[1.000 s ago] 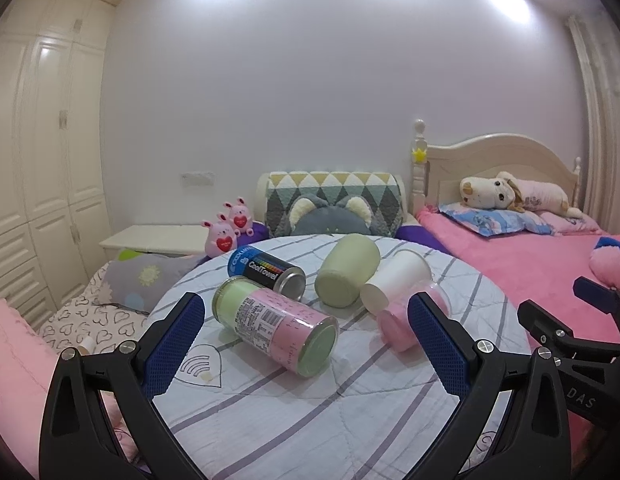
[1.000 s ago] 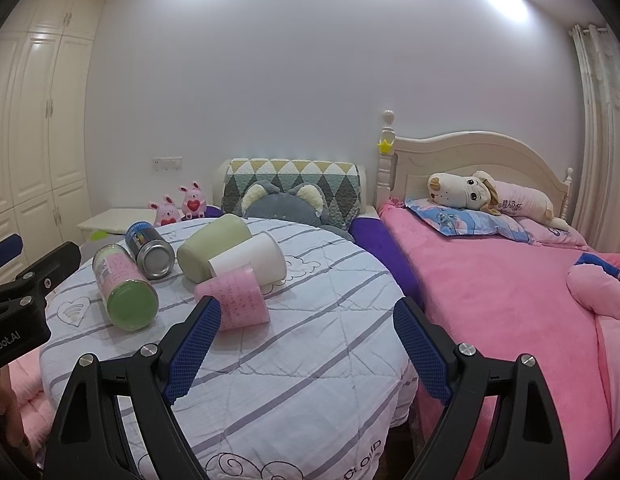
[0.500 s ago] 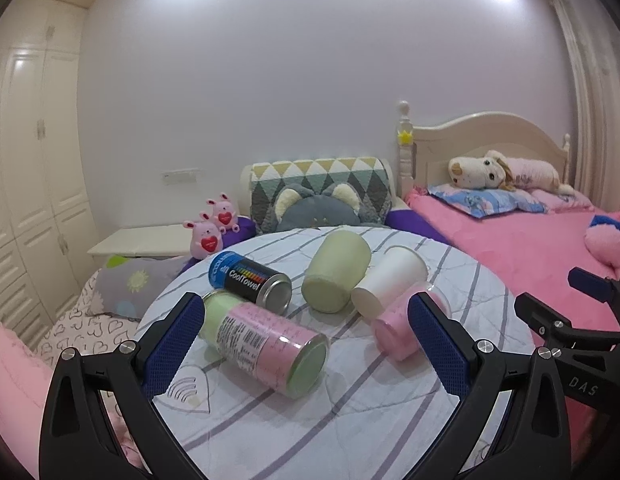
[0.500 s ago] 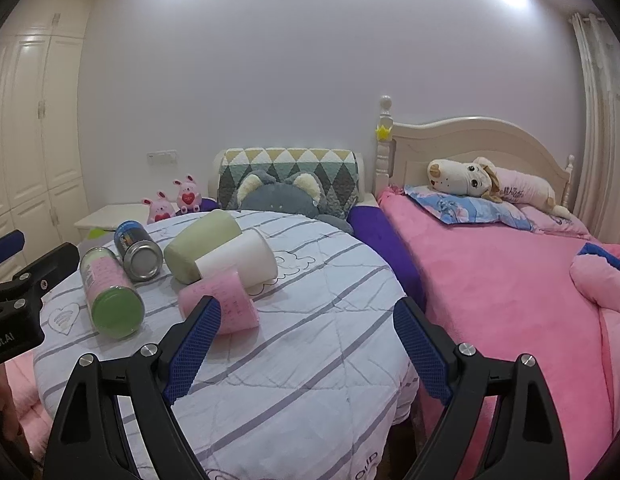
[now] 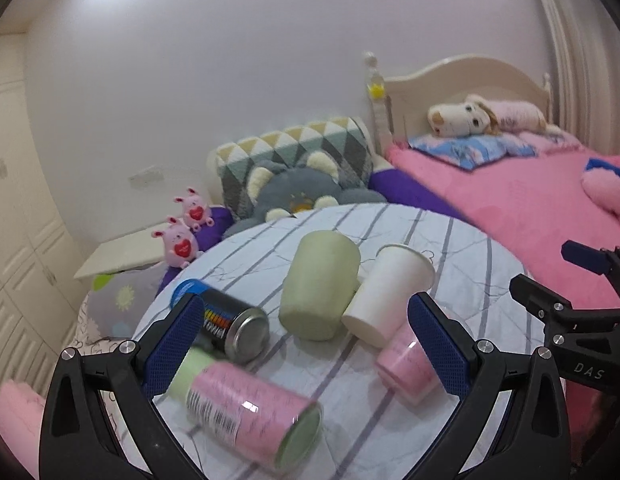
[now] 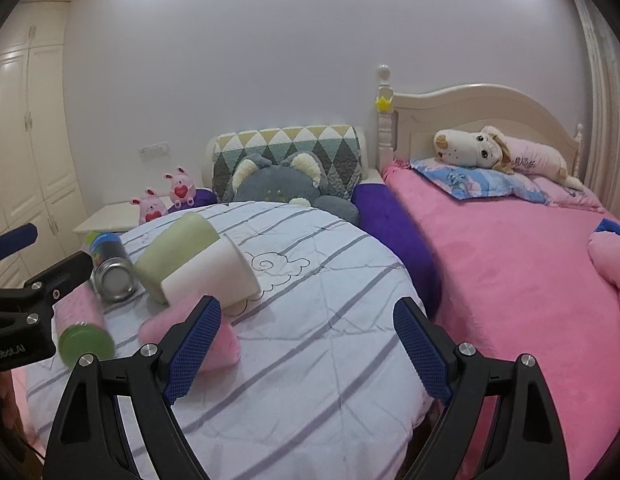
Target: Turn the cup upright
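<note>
Three cups lie on their sides on a round table with a striped white cloth (image 5: 461, 264): a pale green cup (image 5: 319, 290) (image 6: 176, 250), a white paper cup (image 5: 387, 290) (image 6: 212, 274) and a pink cup (image 5: 405, 364) (image 6: 224, 342). My left gripper (image 5: 306, 346) is open and empty, just short of the green and white cups. My right gripper (image 6: 308, 350) is open and empty over the table's right half, with the pink cup partly behind its left finger (image 6: 192, 346).
A pink-and-green labelled can (image 5: 246, 410) (image 6: 80, 330) and a dark can (image 5: 226, 320) (image 6: 112, 266) lie on the table's left side. A pink bed (image 6: 521, 264) runs along the right. Plush toys and a patterned cushion (image 6: 288, 150) sit behind the table.
Both grippers have moved forward and lower toward the table, so the cups and cans appear larger and closer. The left view has tilted. Both stay open; nothing was touched.
</note>
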`<state>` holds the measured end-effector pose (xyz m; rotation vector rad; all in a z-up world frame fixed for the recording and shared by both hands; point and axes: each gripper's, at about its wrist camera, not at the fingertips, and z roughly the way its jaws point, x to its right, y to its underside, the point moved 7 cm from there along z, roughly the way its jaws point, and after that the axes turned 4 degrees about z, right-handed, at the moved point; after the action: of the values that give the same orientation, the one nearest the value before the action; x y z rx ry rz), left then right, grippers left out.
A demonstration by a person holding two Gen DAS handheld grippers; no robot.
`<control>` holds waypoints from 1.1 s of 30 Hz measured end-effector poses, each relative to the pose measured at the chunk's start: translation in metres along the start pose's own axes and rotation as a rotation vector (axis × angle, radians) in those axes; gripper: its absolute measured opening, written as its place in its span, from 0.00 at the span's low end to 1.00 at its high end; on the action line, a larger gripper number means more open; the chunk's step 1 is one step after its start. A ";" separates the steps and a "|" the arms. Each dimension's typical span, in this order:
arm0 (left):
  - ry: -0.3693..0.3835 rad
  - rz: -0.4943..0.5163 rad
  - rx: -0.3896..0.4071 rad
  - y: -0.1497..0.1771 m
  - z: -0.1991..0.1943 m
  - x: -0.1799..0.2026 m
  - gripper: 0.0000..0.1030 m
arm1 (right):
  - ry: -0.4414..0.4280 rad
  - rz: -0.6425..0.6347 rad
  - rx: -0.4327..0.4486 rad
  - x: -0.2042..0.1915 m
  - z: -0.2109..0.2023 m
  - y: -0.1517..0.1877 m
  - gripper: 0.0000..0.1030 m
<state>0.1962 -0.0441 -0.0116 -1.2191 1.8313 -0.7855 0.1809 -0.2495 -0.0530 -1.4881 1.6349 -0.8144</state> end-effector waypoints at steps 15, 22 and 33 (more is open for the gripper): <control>0.035 0.273 -0.239 -0.032 0.087 0.022 1.00 | 0.021 -0.005 -0.088 0.002 0.052 -0.018 0.87; 0.065 0.310 -0.400 -0.020 0.129 0.024 1.00 | -0.010 -0.049 -0.128 -0.014 0.071 -0.015 0.87; 0.149 0.252 -0.653 -0.008 0.176 0.017 1.00 | -0.039 -0.069 -0.194 -0.020 0.090 -0.011 0.87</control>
<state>0.3475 -0.0755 -0.0976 -1.2963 2.4110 -0.1281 0.2651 -0.2278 -0.0864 -1.6928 1.6801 -0.6745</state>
